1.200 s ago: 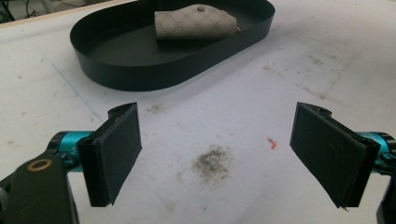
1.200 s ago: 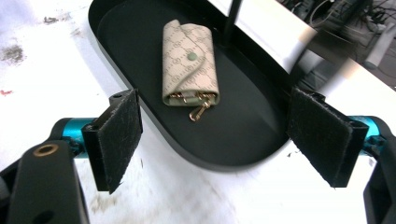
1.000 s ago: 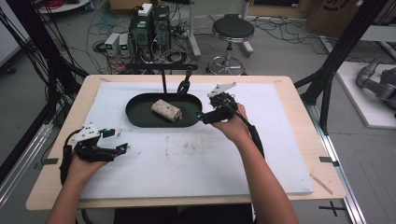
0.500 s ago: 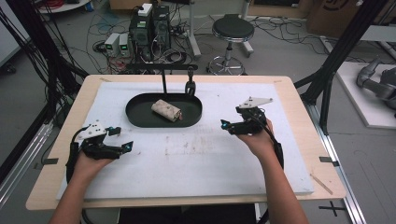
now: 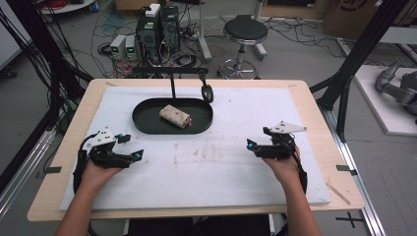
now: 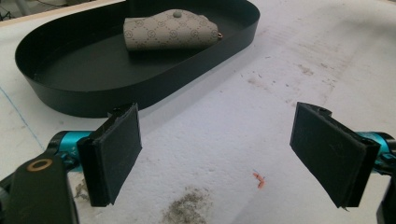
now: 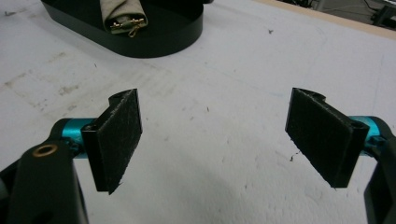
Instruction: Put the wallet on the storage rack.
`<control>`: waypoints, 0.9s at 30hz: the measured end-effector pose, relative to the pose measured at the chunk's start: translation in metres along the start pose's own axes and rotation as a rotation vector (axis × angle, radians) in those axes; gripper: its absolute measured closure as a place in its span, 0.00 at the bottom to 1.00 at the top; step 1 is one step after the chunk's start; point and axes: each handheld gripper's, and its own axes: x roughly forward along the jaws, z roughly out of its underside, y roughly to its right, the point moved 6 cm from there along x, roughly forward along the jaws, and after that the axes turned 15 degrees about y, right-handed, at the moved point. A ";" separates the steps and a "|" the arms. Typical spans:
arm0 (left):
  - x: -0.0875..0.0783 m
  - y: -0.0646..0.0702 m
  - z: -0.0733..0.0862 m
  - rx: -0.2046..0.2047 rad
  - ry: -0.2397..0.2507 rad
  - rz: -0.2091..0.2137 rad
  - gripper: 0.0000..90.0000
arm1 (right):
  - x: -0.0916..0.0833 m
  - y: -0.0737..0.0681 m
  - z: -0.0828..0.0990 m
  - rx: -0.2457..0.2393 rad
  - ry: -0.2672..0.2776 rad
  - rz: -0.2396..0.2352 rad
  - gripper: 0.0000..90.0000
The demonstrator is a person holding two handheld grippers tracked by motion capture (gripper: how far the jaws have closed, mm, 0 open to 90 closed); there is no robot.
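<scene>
The beige key pouch (image 5: 175, 115) lies inside the black oval tray (image 5: 147, 120) near the table's far edge; the left gripper (image 5: 129, 147) and right gripper (image 5: 257, 138) (both jaws wide apart, empty) sit near the front corners.

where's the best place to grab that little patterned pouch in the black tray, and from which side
Probably the pouch's rolled middle, from straight above. It lies flat on its side in the tray, whose raised wall blocks a low sideways approach. Set the jaws across its narrow width, clear of the end with the small metal clasp. Either open gripper could do it; the right gripper faces that clasp end.
</scene>
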 end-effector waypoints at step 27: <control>-0.002 0.003 0.002 0.003 -0.011 0.000 0.18 | -0.003 0.011 0.021 0.033 -0.017 0.042 0.21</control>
